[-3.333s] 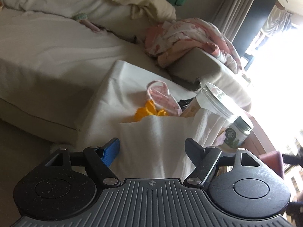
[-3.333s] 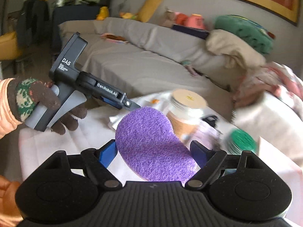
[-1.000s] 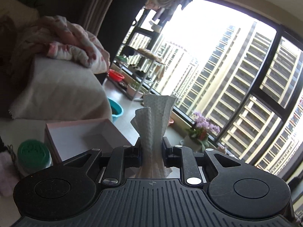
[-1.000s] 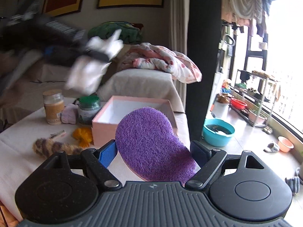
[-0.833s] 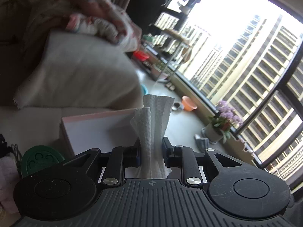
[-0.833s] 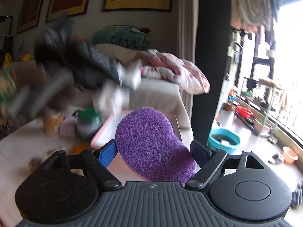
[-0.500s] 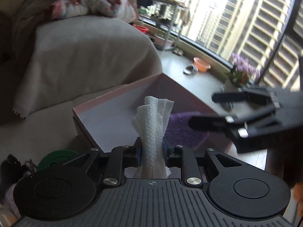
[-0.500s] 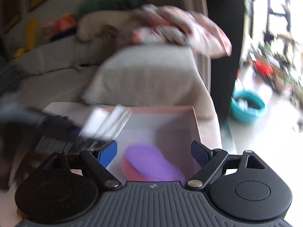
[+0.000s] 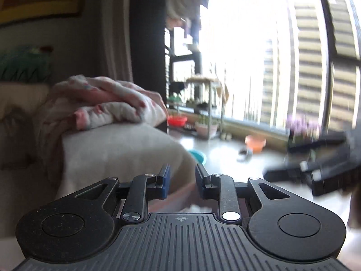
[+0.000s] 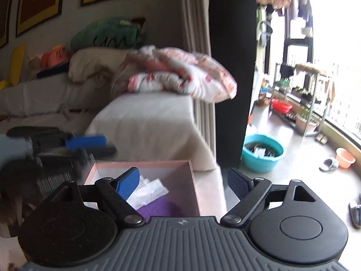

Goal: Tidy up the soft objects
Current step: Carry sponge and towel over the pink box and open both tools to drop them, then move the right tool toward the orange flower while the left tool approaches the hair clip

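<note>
Right tongs (image 10: 183,184) gape — paper towel (image 10: 147,190) lies below, in pink box (image 10: 194,185).

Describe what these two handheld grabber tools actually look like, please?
Both are matte black plastic. The left gripper and right gripper each have a ribbed grey-black deck, two round discs at the sides, and hinged link arms with silver screw heads. Each carries one blue finger pad and one black one, and a small crosshair mark sits at the deck's front edge. No cables or sleeves show.
</note>
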A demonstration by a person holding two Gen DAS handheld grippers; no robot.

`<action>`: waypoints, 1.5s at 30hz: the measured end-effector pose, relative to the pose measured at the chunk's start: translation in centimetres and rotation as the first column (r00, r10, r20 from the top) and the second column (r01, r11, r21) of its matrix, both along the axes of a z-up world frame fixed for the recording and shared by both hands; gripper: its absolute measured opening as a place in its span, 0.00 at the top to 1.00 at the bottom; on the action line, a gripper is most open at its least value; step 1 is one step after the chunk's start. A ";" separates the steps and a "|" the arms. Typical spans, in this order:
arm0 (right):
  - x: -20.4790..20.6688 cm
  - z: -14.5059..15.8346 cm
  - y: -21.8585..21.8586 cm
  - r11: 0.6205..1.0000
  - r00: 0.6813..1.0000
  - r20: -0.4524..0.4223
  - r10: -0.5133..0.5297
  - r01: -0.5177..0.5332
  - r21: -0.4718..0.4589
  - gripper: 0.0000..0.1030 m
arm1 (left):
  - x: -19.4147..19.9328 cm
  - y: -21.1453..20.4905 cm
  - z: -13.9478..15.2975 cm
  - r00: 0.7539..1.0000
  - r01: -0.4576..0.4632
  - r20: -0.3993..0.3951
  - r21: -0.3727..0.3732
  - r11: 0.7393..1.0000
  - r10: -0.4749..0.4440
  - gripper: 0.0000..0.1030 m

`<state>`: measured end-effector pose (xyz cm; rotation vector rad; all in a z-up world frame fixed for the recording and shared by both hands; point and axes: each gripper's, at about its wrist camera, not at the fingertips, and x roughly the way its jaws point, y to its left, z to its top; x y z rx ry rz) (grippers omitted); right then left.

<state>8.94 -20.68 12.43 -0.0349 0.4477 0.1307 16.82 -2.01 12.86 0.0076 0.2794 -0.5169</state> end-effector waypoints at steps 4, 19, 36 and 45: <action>-1.5 -0.1 -0.6 0.999 1.000 -0.014 0.014 -0.014 0.029 0.17 | -1.0 2.3 1.1 0.989 0.023 -0.143 -0.097 0.995 -0.037 0.73; -12.6 -8.1 2.0 0.979 0.970 -0.146 0.192 -0.200 -0.039 0.17 | -14.0 8.5 -8.0 0.907 0.081 -0.414 -0.004 0.997 -0.076 0.73; -14.7 -11.3 2.6 0.990 0.975 -0.180 0.129 -0.138 -0.036 0.17 | -18.2 4.2 -7.0 0.891 0.234 -0.408 0.033 0.972 -0.200 0.72; -15.4 -12.6 3.1 0.987 0.977 -0.170 0.129 -0.143 -0.072 0.17 | -12.1 10.3 -9.3 0.860 -0.250 -0.450 0.043 0.967 0.242 0.72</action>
